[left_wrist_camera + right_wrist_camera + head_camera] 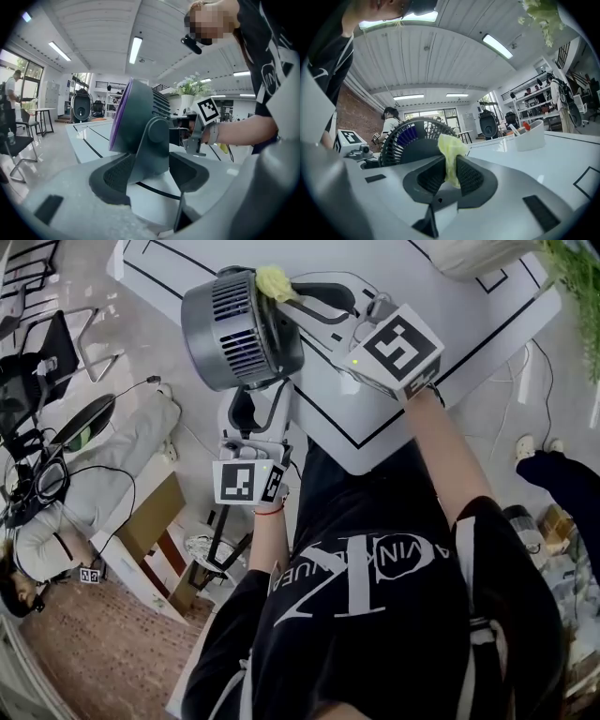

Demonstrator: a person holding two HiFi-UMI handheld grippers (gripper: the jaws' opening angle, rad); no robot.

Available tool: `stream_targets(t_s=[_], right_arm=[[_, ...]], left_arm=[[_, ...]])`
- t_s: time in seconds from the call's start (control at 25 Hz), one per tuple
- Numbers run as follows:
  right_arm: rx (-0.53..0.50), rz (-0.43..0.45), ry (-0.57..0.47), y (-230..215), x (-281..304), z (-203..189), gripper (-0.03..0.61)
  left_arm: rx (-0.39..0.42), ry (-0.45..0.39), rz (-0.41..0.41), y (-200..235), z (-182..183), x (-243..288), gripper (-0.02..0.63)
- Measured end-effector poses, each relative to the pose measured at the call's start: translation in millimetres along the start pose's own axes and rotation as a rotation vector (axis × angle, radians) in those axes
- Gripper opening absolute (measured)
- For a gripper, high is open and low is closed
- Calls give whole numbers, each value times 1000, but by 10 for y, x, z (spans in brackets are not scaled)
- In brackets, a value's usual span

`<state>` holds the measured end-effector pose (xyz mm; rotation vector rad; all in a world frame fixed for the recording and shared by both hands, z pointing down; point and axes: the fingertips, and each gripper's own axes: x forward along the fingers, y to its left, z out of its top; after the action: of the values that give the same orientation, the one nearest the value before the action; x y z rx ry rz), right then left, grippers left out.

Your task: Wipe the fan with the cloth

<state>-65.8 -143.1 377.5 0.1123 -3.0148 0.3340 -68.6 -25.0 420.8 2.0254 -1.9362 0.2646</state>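
The fan sits at the near left edge of the white table; the left gripper clamps the fan's upright stand between wide-set jaws; the right gripper, jaws nearly together, pinches the yellow cloth against the fan's far right rim.

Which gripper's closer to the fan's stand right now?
Left. The left gripper has the stand between its jaws; the right gripper, clamping the cloth, is at the fan's grille, away from the stand.
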Motion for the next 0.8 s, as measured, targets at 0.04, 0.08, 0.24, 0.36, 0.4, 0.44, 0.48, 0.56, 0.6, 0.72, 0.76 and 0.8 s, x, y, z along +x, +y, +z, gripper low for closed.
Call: stream_targets(t_s=[0.04, 0.08, 0.24, 0.36, 0.4, 0.44, 0.48, 0.56, 0.6, 0.72, 0.76, 0.8], right_arm=[[5, -2, 16, -18, 16, -56, 63], [8, -1, 33, -30, 32, -106, 63], [18, 12, 97, -25, 89, -220, 63], [-2, 16, 131, -8, 105, -271, 63], [-2, 19, 142, -3, 103, -286, 63], [-1, 23, 155, 4, 97, -306, 63], [1, 27, 169, 18, 90, -327, 63], [7, 36, 195, 70, 75, -358, 63], [10, 41, 206, 103, 65, -370, 63], [20, 51, 232, 193, 31, -391, 63], [25, 53, 238, 217, 19, -402, 63], [31, 55, 242, 239, 6, -417, 63]], left_arm=[[5, -3, 1, 4, -4, -15, 254], [11, -5, 2, 8, -2, -28, 239], [19, -13, 8, 33, 37, -68, 196], [50, -7, 21, 45, 50, -82, 175], [61, -5, 25, 47, 54, -86, 170], [67, -5, 29, 53, 56, -94, 163], [69, -6, 35, 66, 55, -108, 160], [65, -10, 50, 105, 45, -153, 122], [64, -12, 57, 124, 43, -177, 107], [57, -15, 67, 178, 44, -230, 55], [51, -16, 68, 193, 38, -241, 36], [43, -16, 69, 208, 27, -249, 19]])
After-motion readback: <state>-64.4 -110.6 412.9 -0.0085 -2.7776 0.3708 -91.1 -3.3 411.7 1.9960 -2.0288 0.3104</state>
